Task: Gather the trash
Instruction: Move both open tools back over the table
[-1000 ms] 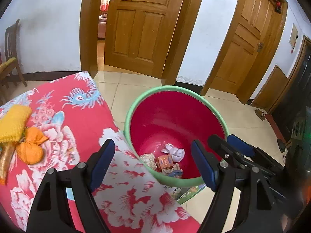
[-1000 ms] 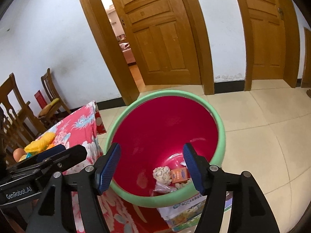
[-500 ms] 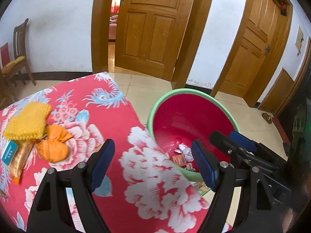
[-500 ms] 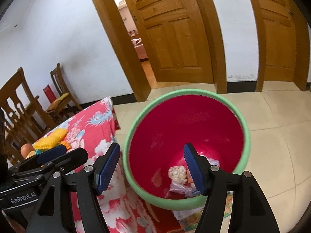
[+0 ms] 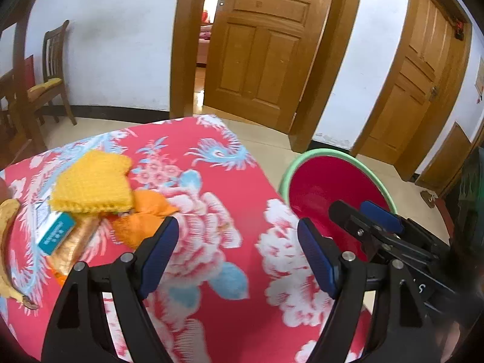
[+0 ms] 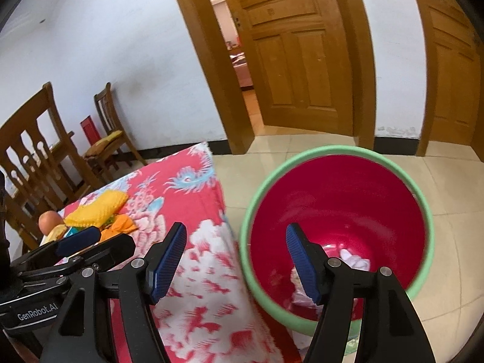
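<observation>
A red bin with a green rim (image 6: 335, 205) stands on the floor beside the table, also in the left wrist view (image 5: 329, 181). Crumpled white trash (image 6: 354, 260) lies at its bottom. On the red floral tablecloth (image 5: 217, 211) lie a yellow knitted cloth (image 5: 93, 181), an orange wrapper (image 5: 142, 220), a teal packet (image 5: 56, 233), a gold wrapper (image 5: 75, 245) and a banana peel (image 5: 7, 242). My left gripper (image 5: 239, 251) is open and empty above the tablecloth, right of the pile. My right gripper (image 6: 236, 257) is open and empty over the table edge and bin rim.
Wooden chairs (image 6: 45, 148) stand at the left by the white wall. An orange fruit (image 6: 48, 220) sits behind the pile. Wooden doors (image 5: 260, 48) are at the back, one ajar. Tiled floor (image 6: 453, 187) surrounds the bin.
Both grippers have swung left from over the bin toward the table. The pile of trash now sits nearer the left gripper. Both stay open and empty.
</observation>
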Demonstrator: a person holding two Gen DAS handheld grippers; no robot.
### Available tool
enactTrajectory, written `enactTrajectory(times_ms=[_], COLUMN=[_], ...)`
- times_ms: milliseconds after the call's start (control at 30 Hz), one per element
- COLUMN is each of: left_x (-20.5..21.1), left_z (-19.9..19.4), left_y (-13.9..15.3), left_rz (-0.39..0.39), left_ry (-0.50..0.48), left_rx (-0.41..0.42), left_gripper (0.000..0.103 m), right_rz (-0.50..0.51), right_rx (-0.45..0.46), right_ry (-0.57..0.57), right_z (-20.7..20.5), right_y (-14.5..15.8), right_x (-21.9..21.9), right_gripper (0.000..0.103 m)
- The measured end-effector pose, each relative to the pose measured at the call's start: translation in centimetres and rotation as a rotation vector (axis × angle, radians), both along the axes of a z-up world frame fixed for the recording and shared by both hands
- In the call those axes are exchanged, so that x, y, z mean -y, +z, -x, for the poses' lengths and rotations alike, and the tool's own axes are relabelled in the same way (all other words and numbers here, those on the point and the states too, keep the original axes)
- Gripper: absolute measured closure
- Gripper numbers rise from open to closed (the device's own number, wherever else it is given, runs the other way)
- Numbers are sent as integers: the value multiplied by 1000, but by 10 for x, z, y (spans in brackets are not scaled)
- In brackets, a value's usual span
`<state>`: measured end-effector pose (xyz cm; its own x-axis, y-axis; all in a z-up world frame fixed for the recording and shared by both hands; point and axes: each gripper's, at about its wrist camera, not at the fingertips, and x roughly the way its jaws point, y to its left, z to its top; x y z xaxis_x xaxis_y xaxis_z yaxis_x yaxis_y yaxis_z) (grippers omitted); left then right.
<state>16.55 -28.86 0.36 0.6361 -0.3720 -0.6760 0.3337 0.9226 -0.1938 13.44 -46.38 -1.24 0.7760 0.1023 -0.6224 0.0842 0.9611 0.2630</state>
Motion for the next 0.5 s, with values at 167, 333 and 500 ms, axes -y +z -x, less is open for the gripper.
enactTrajectory(times_ms=[167, 333, 500], left_x=[-25, -53, -91], left_z=[-4, -6, -3], left_y=[-3, -3, -3], left_rz=[7, 4, 25], left_ry=[32, 72, 137], left_rx=[-8, -4, -4], left_gripper=[23, 23, 22], right_rz=[10, 15, -26], right_rx=[-6, -13, -29], right_ry=[41, 91, 142], right_z=[-11, -22, -28], right_y=[-2, -3, -5], right_x=[-23, -50, -71], right_gripper=[33, 33, 29])
